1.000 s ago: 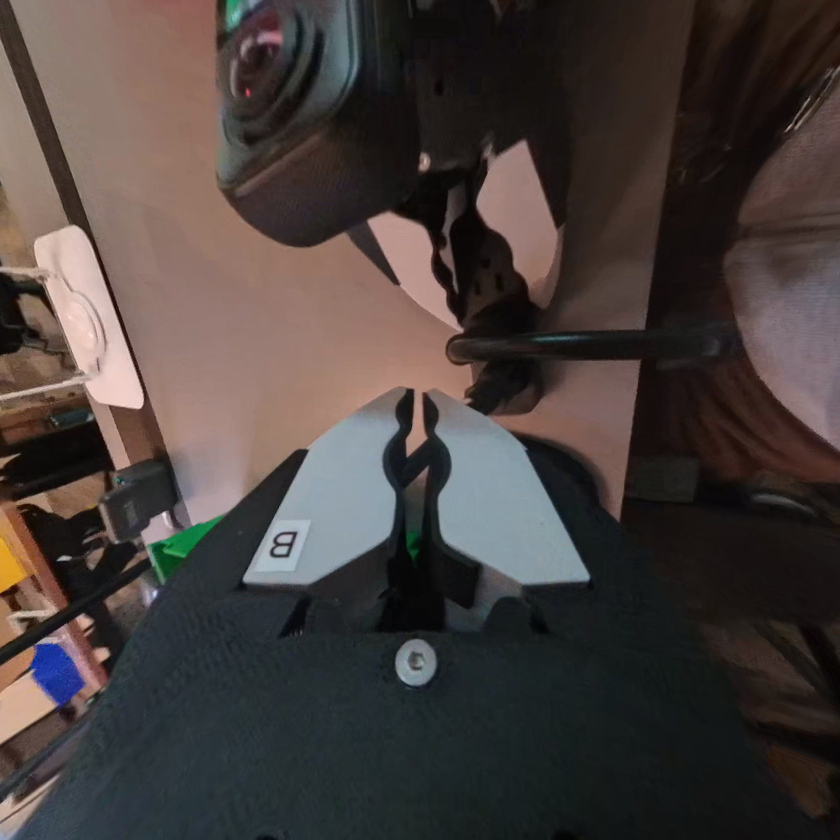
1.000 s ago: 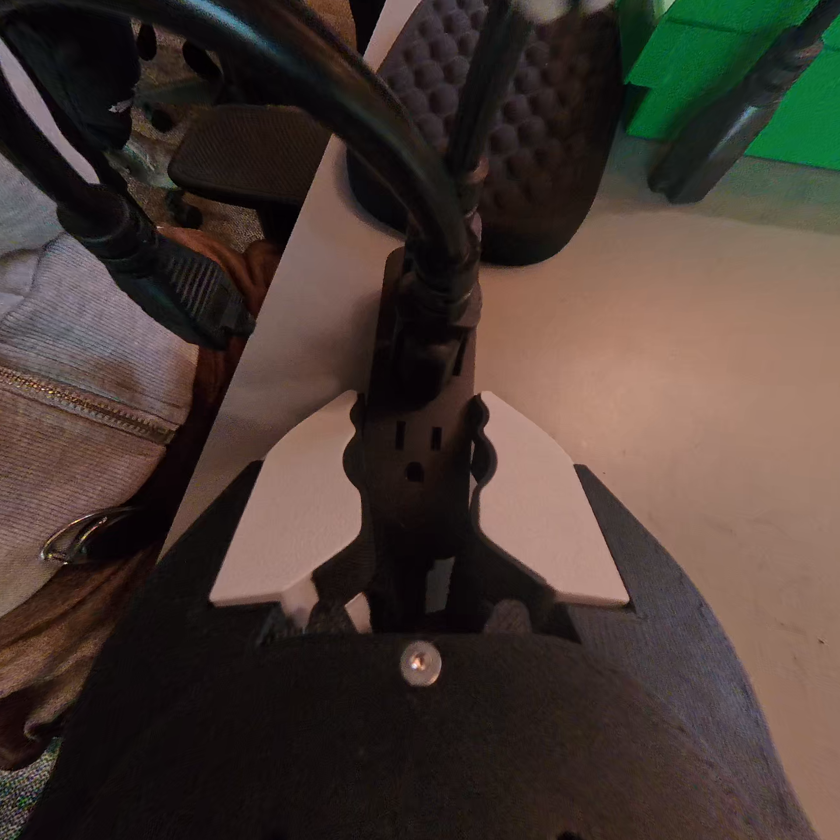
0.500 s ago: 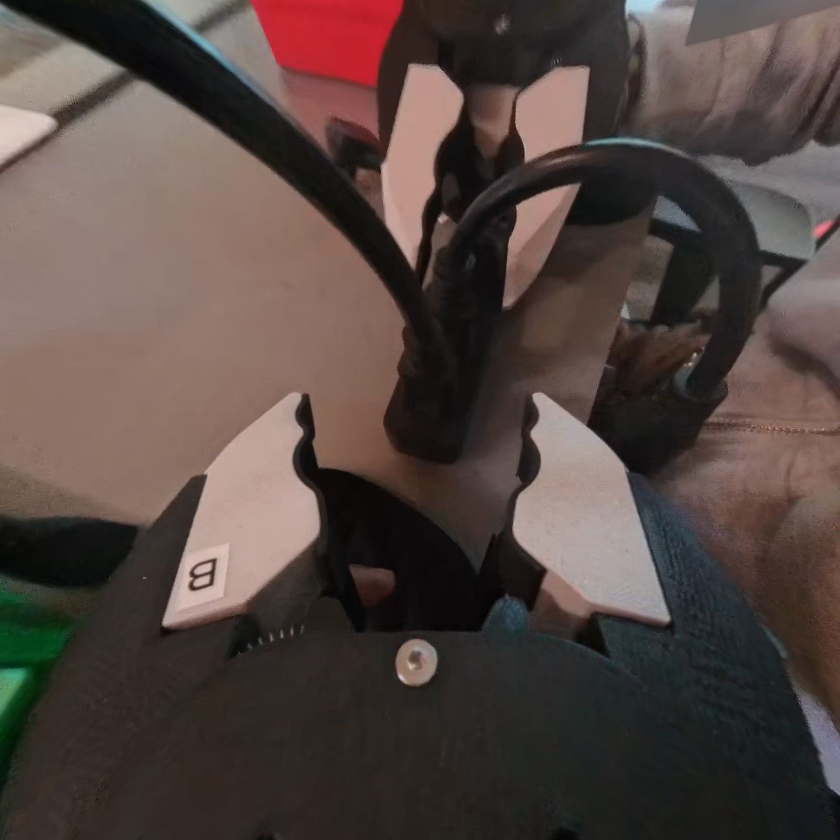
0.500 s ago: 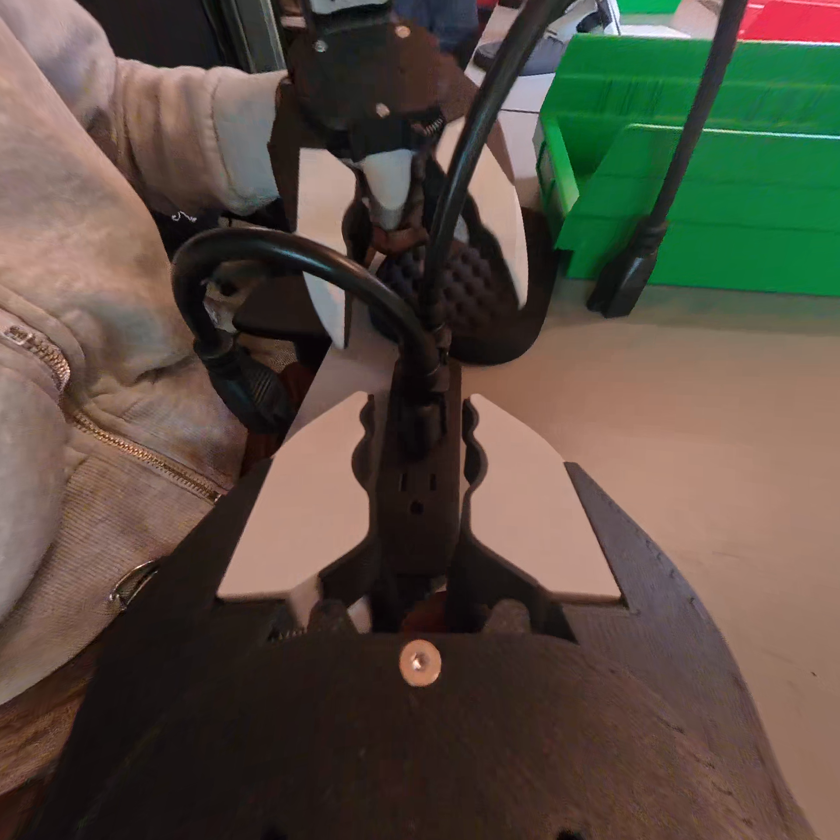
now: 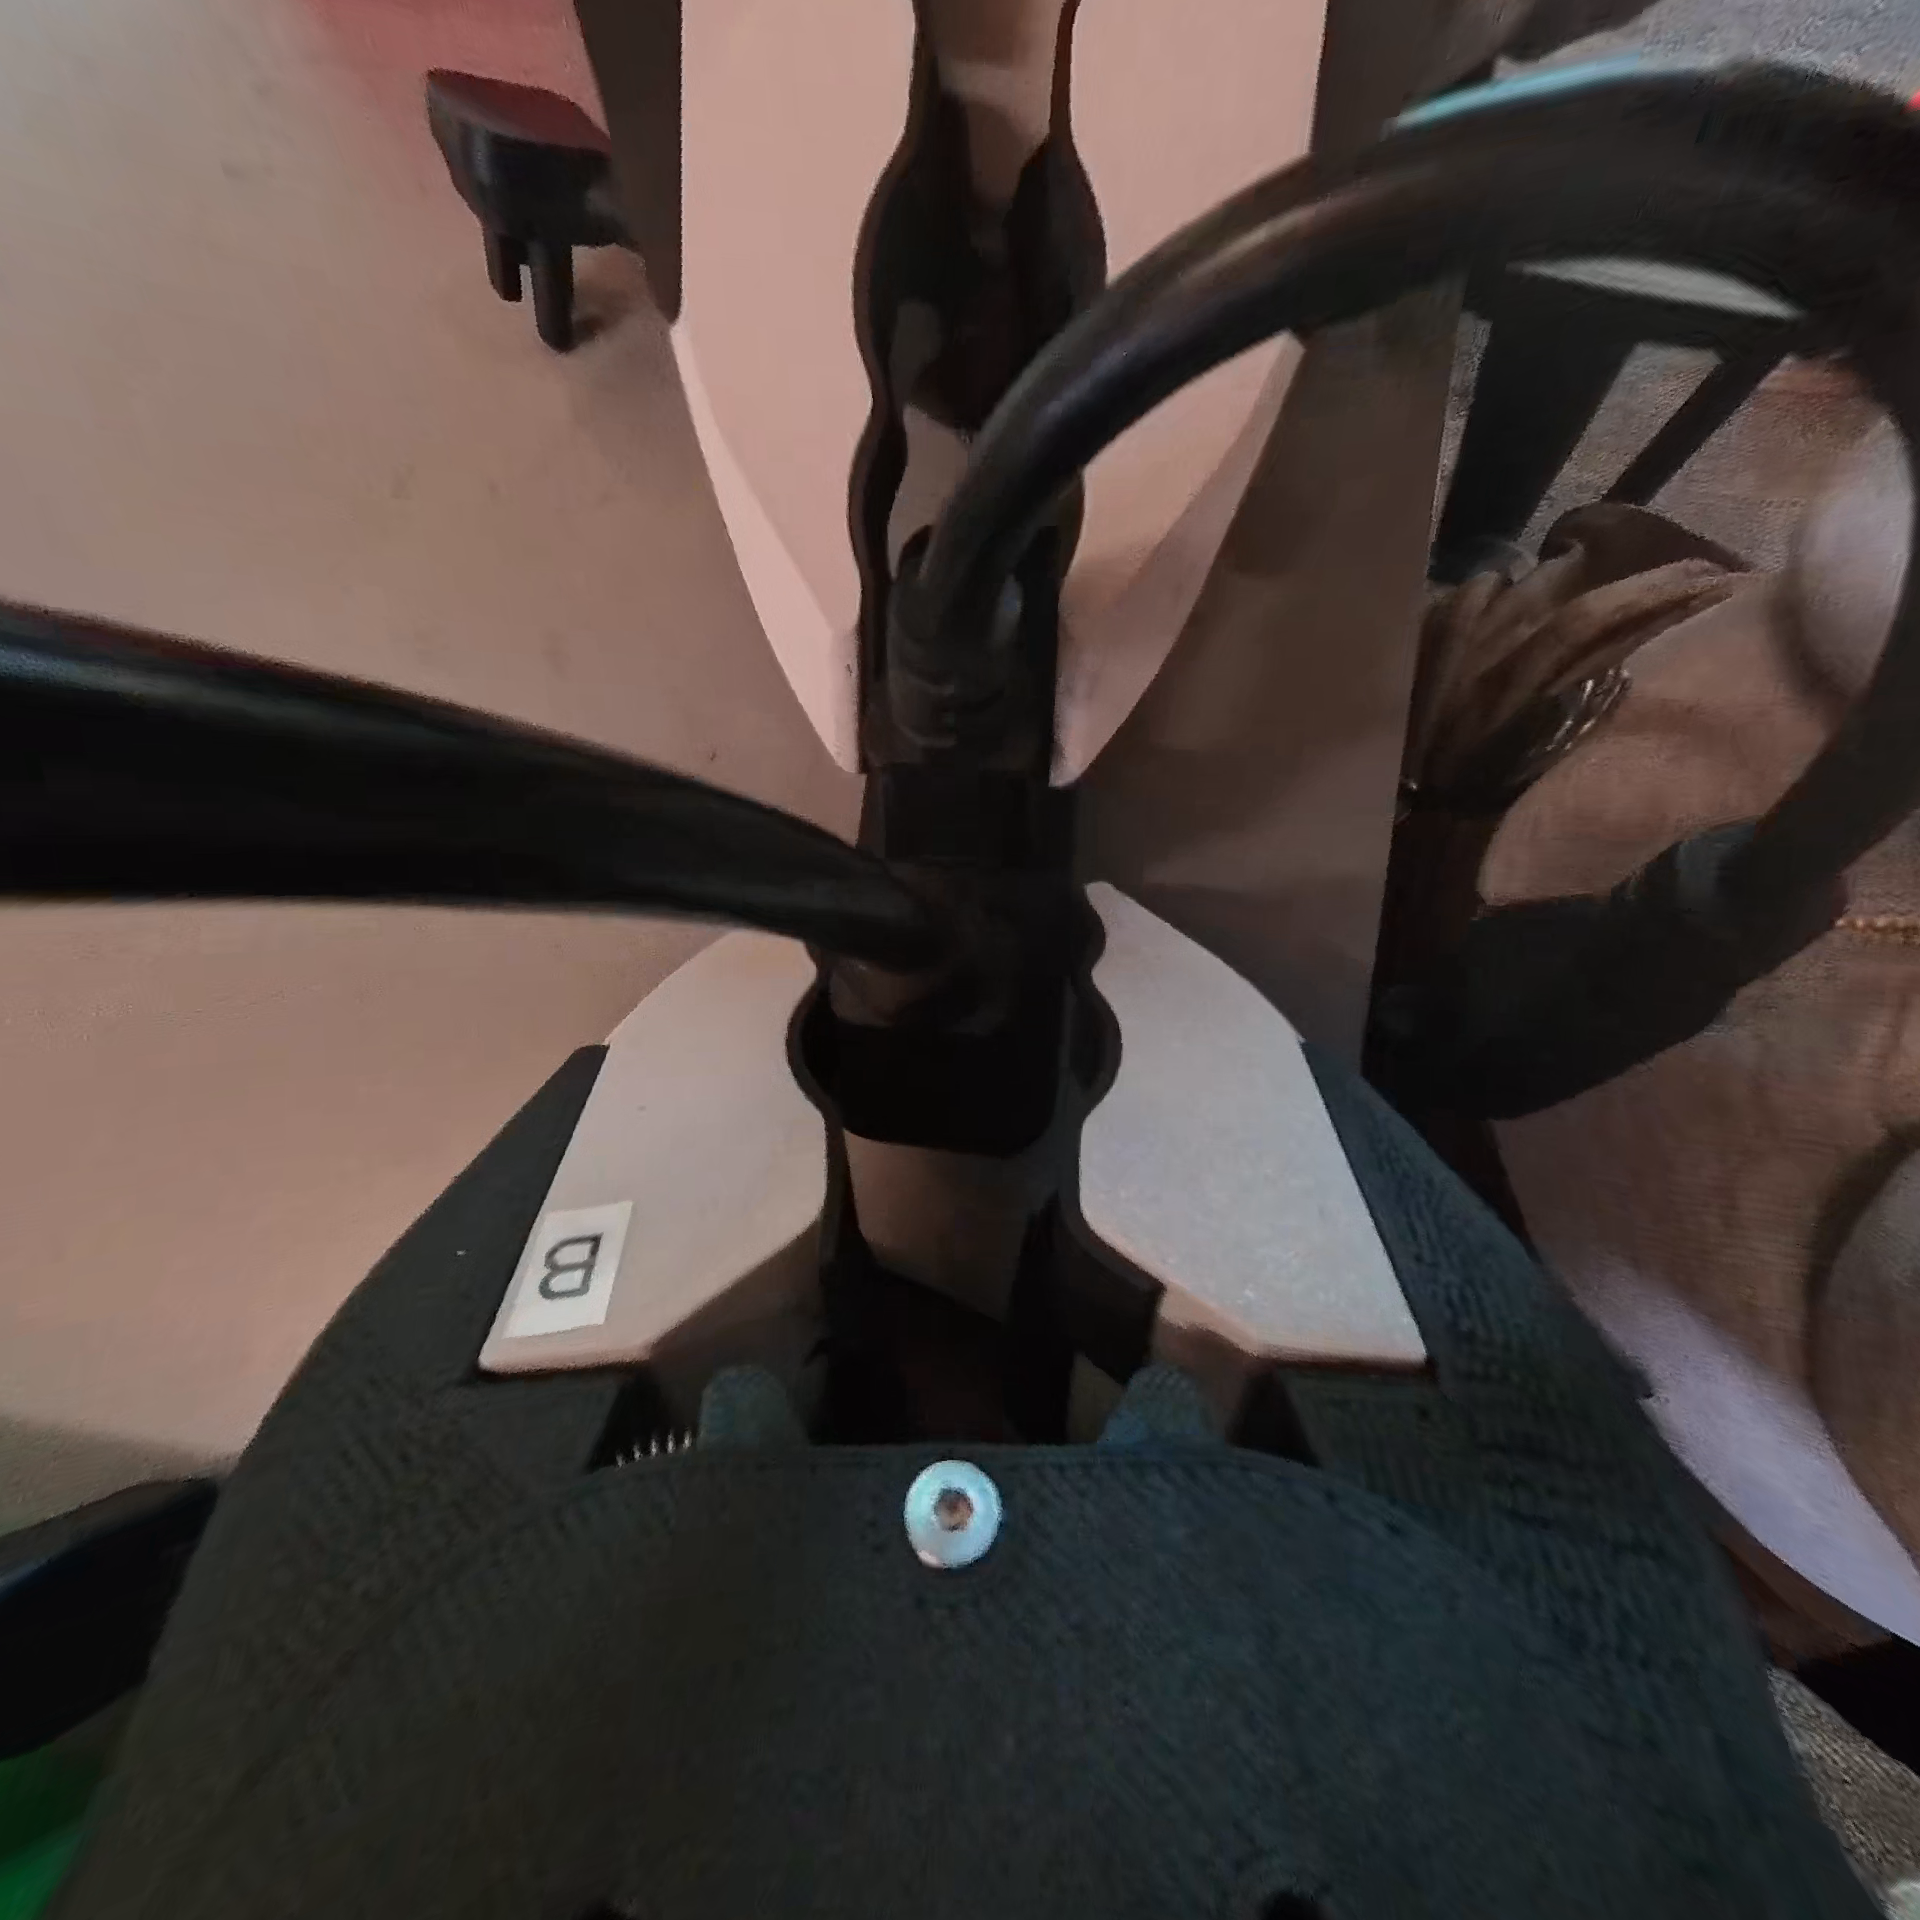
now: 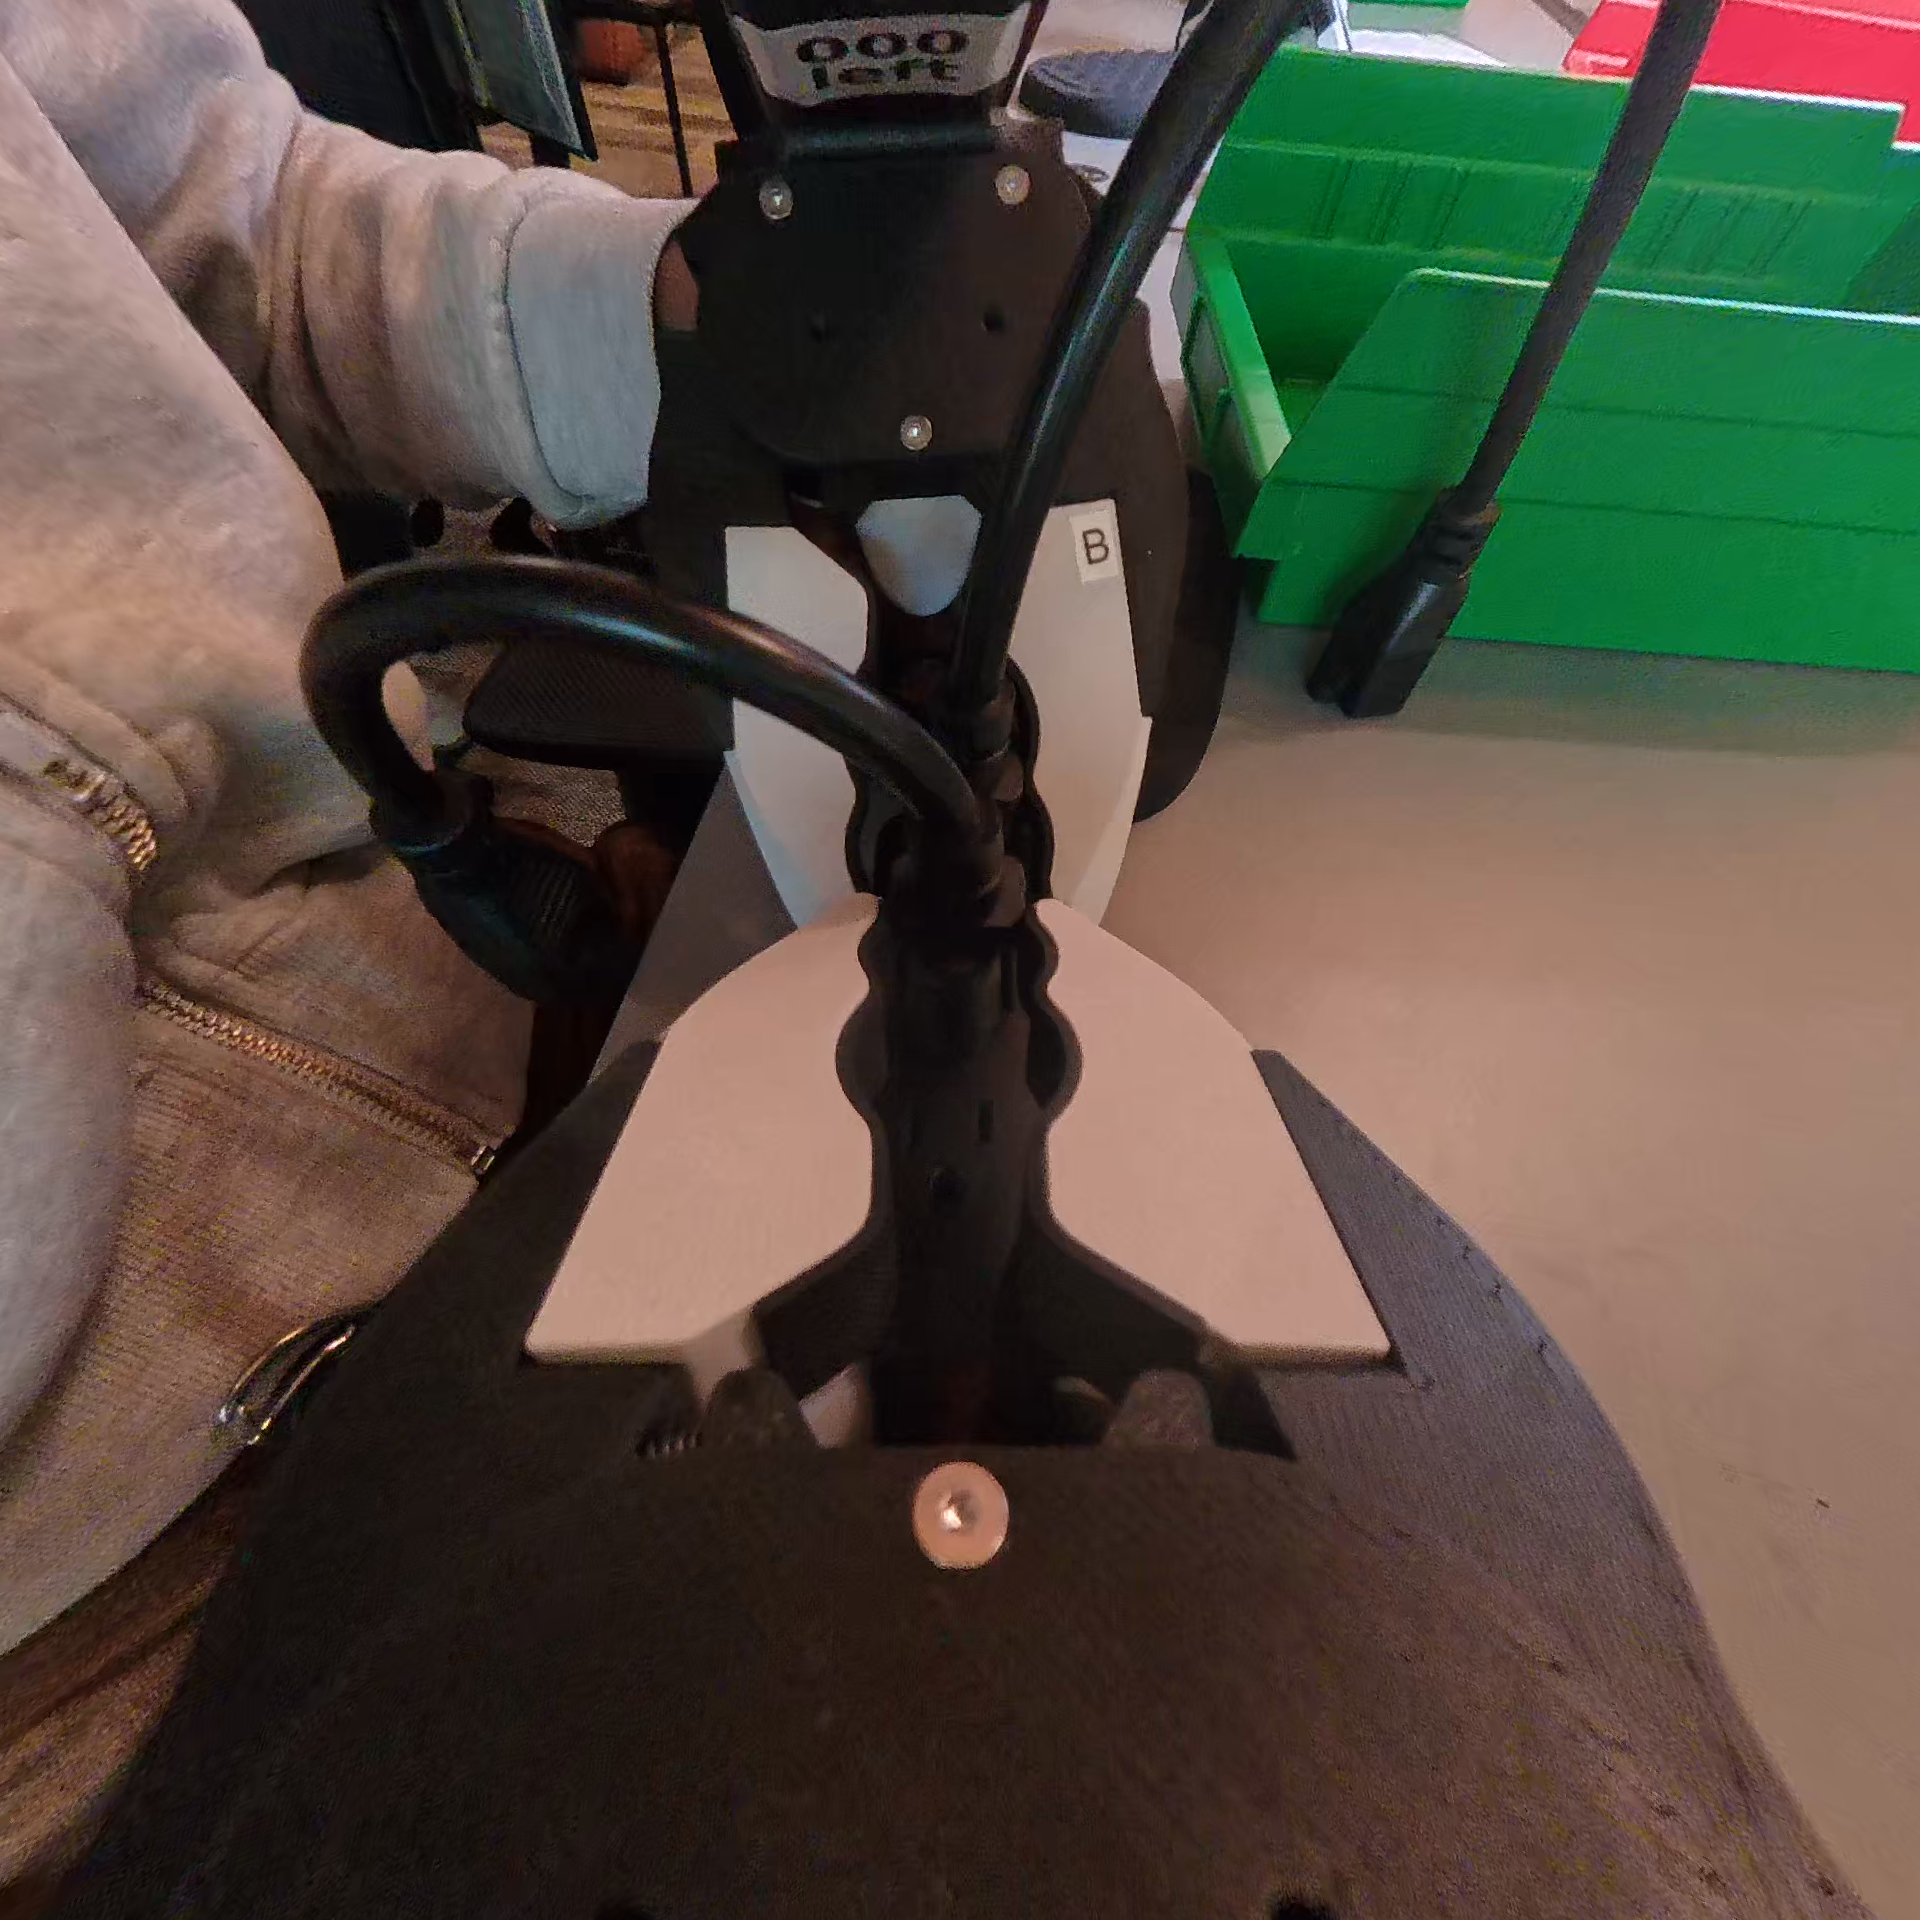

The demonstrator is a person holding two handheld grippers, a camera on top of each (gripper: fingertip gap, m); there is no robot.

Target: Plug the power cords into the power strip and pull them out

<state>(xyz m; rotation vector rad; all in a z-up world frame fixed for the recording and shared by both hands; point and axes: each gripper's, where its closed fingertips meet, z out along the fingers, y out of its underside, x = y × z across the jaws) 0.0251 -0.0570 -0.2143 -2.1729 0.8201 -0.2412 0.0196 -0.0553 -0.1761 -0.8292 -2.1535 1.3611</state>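
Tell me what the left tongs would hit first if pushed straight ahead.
The left tongs, shut on a black plug, face the right tongs just ahead, which grip the power strip. They would likely meet those first; depth is unclear.

The black power strip [image 6: 951,1122] is clamped by the right hand-held gripper [image 6: 954,914], faced closely by the left hand-held gripper [image 6: 940,821].

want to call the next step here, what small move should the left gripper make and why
Probably a short, straight pull away from the right gripper. The left gripper is closed on a black plug seated at the end of the black power strip, which the right gripper clamps. With both grips set, pulling along the strip's line should free the plug.
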